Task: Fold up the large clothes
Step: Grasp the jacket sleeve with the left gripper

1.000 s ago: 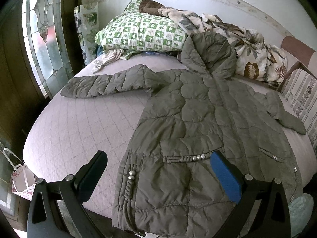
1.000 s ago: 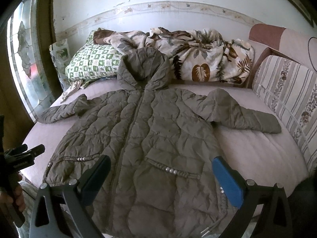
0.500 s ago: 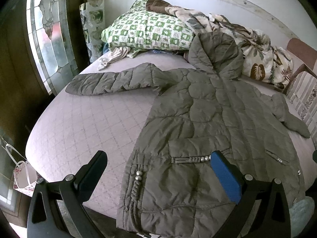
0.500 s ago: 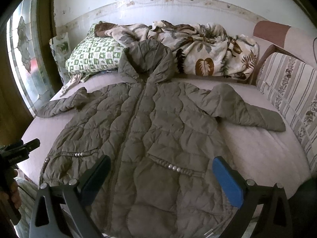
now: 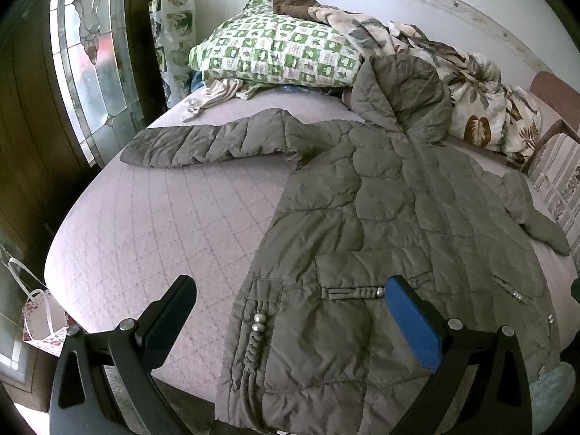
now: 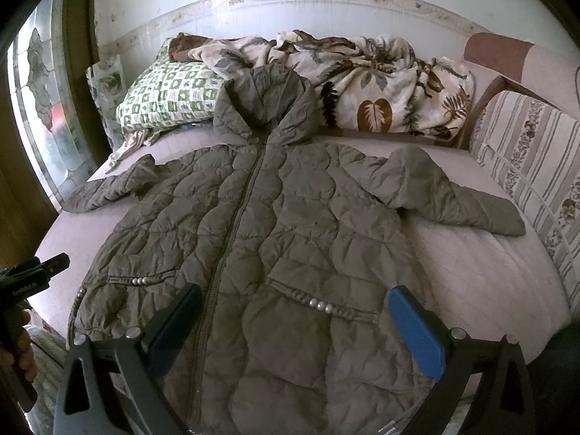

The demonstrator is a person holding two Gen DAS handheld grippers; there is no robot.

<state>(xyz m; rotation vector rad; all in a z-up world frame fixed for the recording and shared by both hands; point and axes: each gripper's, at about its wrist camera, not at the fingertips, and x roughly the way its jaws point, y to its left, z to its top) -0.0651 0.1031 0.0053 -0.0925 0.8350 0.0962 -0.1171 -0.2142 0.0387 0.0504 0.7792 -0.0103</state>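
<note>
Both tongs (image 6: 293, 322) above flat coat (image 6: 253, 224)

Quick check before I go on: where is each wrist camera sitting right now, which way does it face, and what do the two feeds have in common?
Left wrist: sits on the left gripper at the bed's foot, left side, looking up the bed over the coat; its own open fingers show.
Right wrist: sits on the right gripper over the coat's hem, looking along the zipper to the hood; open fingers show, plus the left gripper and a hand at the left edge.
Shared: coat, green pillow, leaf blanket, window.
</note>
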